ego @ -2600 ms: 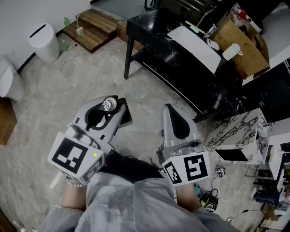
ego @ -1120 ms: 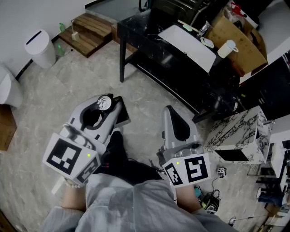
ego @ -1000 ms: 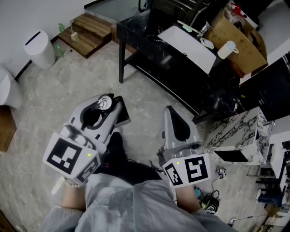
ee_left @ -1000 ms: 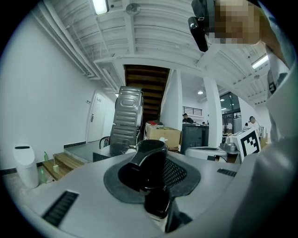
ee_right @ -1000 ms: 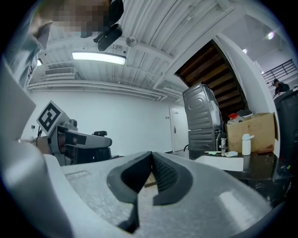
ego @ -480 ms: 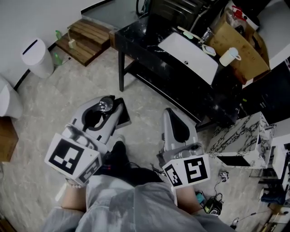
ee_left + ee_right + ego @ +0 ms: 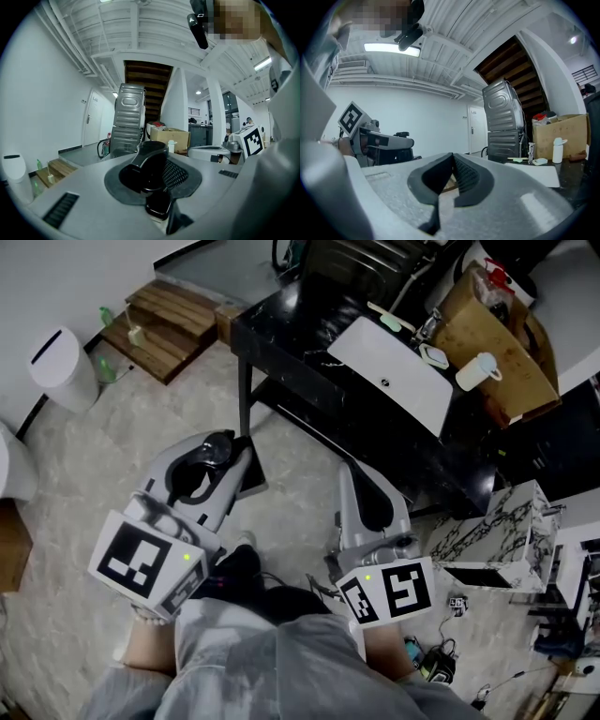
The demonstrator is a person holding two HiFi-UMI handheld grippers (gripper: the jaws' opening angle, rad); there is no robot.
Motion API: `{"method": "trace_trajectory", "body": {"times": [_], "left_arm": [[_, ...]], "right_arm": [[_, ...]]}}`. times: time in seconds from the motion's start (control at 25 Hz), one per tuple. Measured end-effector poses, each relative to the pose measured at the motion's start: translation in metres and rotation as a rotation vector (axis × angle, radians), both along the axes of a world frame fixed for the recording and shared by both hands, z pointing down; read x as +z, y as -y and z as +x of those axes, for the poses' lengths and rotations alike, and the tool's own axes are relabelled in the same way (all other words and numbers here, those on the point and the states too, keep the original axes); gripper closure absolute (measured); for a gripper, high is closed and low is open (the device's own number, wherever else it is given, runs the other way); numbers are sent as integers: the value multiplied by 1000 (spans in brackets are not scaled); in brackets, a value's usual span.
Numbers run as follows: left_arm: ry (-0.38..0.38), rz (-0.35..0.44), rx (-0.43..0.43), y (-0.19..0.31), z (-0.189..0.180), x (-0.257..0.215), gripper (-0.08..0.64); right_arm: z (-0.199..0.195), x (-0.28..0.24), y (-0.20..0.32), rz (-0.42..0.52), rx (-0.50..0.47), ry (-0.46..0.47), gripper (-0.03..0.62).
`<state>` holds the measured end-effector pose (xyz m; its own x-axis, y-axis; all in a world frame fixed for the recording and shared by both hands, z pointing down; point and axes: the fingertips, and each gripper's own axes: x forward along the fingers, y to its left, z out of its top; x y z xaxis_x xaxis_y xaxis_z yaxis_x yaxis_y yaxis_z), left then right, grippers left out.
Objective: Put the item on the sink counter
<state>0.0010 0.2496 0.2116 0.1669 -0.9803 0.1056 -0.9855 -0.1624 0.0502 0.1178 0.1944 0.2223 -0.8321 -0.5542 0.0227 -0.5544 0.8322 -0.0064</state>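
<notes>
Right, my left gripper point(image 7: 157, 161) is clamped on the black item point(image 7: 143, 168), a rounded glossy piece standing up above the jaw tips. In the head view it rides at the gripper's nose, over the floor and short of the sink counter point(image 7: 281, 320). My right gripper point(image 7: 451, 158) is closed on nothing. Risks, as I judge them:

- The hold looks low on the item, so a jolt could tip it out.
- The leg at the counter's near left corner stands just beside the left jaws, easy to clip.
- A set-down too near the front edge or the white basin point(image 7: 394, 362) could let it roll off.
</notes>
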Motion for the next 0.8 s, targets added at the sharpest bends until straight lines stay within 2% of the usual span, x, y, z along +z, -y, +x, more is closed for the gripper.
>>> {"method": "trace_trajectory", "body": {"times": [0.4,0.8], "left_arm": [[-23,-14,11,50,-54,7,471],[-14,2,82,98,-90,14,471]], "right_arm": [[-55,3,49,7,15,-5,595],[-82,8,91,16,83,-19,595]]}}
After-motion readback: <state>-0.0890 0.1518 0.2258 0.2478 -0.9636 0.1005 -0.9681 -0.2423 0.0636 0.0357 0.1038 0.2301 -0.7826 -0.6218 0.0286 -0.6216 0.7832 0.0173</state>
